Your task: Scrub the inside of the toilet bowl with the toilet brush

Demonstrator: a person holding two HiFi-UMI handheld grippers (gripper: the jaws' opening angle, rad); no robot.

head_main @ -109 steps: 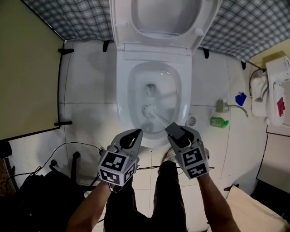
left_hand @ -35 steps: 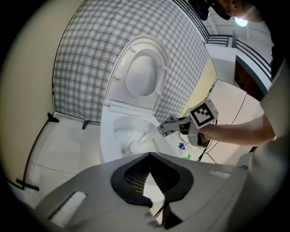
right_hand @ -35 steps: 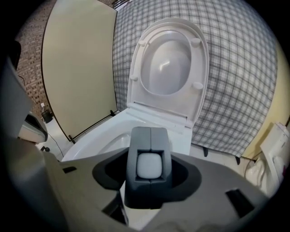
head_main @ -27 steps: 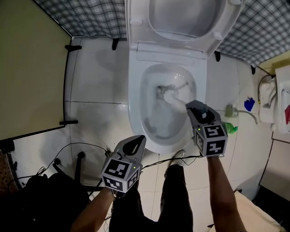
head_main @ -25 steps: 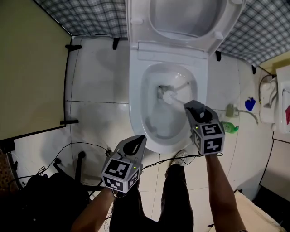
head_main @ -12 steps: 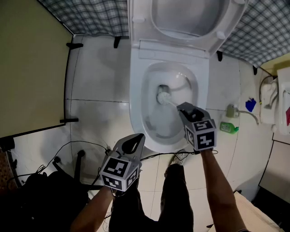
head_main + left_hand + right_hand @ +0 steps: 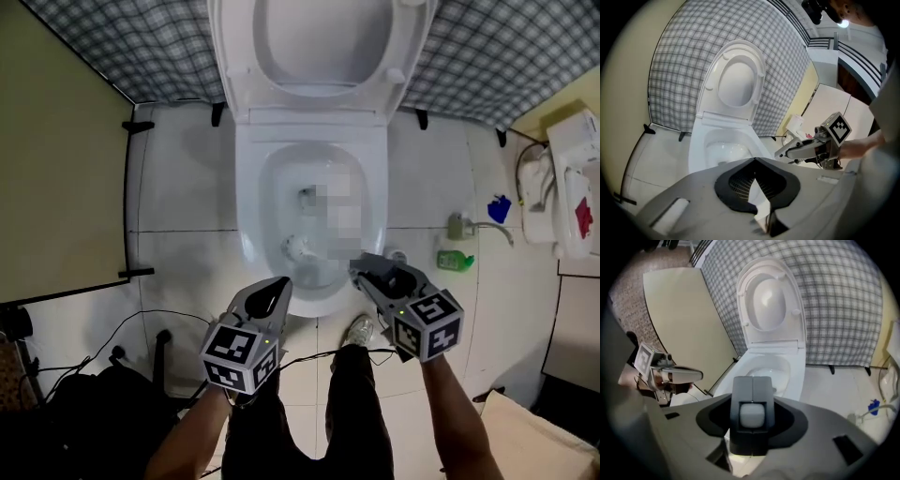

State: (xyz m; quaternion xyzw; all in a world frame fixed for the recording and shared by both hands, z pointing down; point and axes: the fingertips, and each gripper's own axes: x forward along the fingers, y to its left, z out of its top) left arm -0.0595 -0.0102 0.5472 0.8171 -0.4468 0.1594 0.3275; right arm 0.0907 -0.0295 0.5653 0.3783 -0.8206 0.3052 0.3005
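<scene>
Tiled floor [image 7: 178, 197], lid up. Right hand-held gripper [image 7: 373, 275] is clamped on the brush [image 7: 298, 248] handle. Its head sits in the bowl [image 7: 248, 197], by the front-left wall. Left hand-held gripper [image 7: 272, 292] is closed and empty, just outside the front rim.

Risks:
- head rides over the rim and flicks water onto the floor
- handle twists in the jaws under side load

Count: one bowl, one brush, two hand-held grippers, one green bottle [image 7: 454, 258].
</scene>
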